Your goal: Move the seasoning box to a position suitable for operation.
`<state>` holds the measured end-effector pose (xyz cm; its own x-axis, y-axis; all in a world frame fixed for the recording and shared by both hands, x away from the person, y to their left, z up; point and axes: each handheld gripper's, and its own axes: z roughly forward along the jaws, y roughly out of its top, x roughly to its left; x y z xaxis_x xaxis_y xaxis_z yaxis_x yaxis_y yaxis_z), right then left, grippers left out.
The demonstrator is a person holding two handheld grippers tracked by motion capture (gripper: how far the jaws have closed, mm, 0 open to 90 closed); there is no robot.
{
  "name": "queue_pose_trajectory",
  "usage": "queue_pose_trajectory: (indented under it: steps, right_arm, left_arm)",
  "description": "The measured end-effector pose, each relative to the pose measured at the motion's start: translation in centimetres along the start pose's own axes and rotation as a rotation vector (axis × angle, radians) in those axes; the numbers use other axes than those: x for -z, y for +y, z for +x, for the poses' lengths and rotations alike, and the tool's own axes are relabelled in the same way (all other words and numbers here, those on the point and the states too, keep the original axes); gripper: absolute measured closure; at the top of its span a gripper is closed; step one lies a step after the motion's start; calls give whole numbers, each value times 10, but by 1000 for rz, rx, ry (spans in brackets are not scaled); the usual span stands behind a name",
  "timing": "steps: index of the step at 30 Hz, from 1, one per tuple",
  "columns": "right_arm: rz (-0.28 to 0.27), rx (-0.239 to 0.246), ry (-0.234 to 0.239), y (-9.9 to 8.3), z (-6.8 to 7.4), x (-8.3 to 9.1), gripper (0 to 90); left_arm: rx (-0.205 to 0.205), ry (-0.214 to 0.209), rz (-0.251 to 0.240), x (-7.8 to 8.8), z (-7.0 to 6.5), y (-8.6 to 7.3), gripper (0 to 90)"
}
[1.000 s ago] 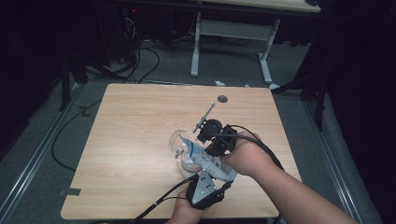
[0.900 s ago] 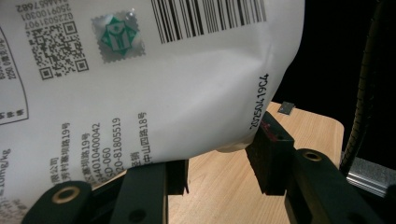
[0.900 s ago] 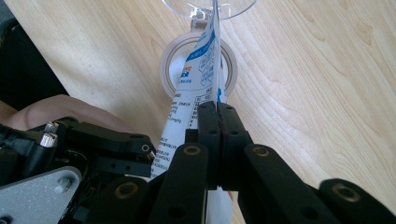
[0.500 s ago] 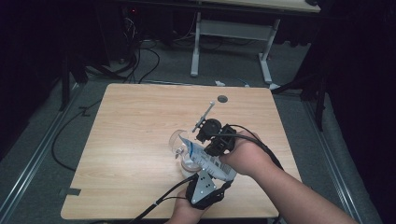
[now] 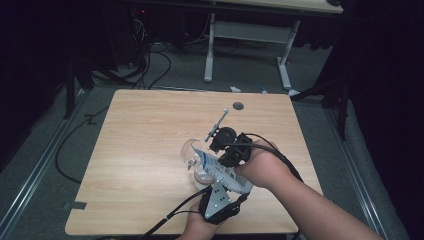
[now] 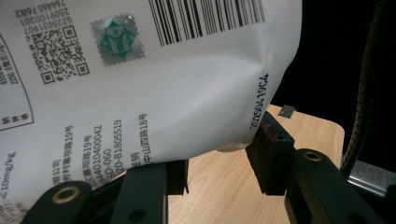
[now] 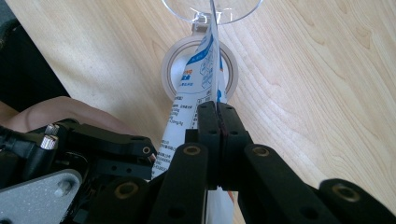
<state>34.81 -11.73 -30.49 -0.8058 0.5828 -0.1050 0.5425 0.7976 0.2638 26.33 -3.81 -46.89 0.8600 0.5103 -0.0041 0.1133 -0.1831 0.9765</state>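
While both black hand-held grippers (image 7: 217,112) pinch the glossy white pouch (image 5: 225,172), its top meets a clear glass (image 5: 192,152)

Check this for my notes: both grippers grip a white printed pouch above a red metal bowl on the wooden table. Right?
Not quite. The bowl is clear, not red or metal, as the high view shows. Both the left gripper and right gripper do grip the white pouch above the wooden table.

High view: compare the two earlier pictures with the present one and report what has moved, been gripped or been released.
Nothing visibly changed. The left gripper and right gripper hold the white pouch tilted over the clear glass at the same spot on the table, as before; the right gripper's jaws stay pinched on the pouch's edge.
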Motion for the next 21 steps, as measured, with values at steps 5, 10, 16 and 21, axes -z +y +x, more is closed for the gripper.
queue_pose_trajectory:
  steps: [5, 10, 16, 21]
  right_arm:
    - [-1, 2, 1, 1, 0, 0, 900]
    - [3, 7, -3, 1, 0, 0, 900]
    - [3, 8, -3, 1, 0, 1, 900]
    - [4, 7, -3, 1, 1, 1, 900]
  left_arm:
    - [2, 0, -3, 0, 0, 0, 618]
    - [2, 0, -3, 0, 0, 0, 618]
    - [2, 1, -4, 0, 0, 1, 618]
    - [3, 0, -4, 1, 0, 1, 617]
